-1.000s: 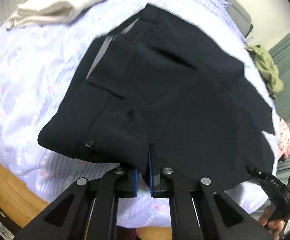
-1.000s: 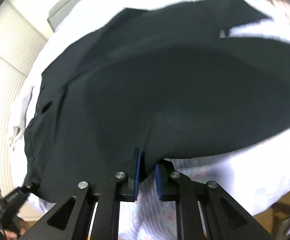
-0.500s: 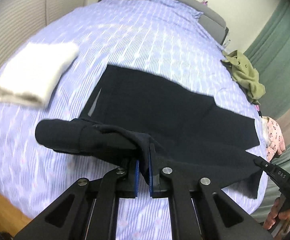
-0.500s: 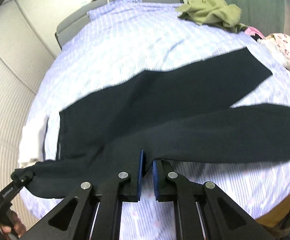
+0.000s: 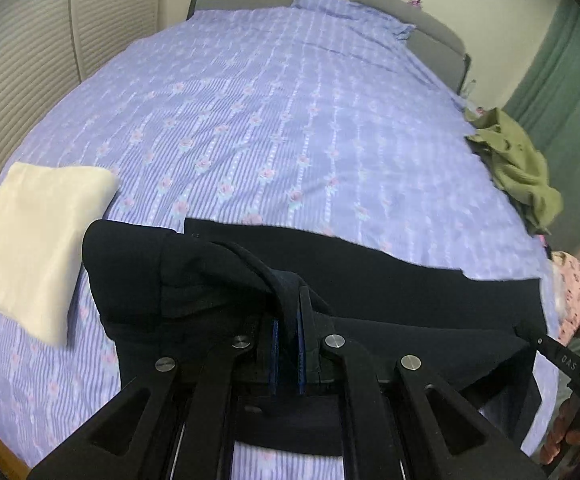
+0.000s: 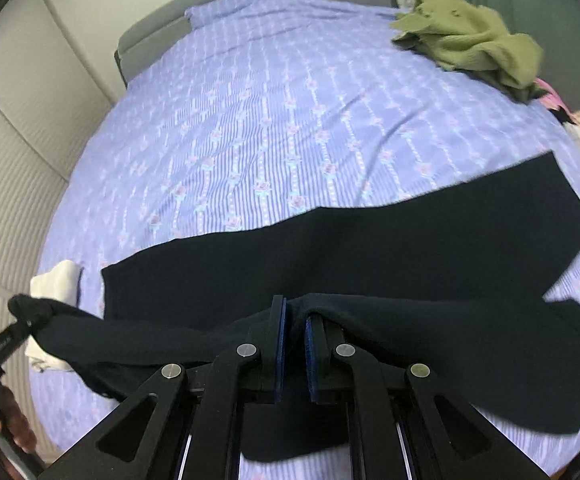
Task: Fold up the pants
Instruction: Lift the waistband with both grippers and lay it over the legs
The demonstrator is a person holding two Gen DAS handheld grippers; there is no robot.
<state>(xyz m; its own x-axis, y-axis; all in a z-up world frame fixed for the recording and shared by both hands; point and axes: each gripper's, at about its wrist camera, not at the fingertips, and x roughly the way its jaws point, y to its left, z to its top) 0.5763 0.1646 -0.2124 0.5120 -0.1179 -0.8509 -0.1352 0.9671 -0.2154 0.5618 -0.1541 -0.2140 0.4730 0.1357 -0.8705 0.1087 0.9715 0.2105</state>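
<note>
- My left gripper (image 5: 286,344) was matt black plastic, with blue, seemingly rubbery pads (image 5: 274,354).
- The pants (image 6: 370,248) were matt dark cloth.
- The bedsheet (image 5: 273,120) was soft, printed cotton-like fabric.

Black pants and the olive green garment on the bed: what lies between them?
Only bare floral bedsheet separates the black pants from the olive green garment, clearest in the right wrist view.
</note>
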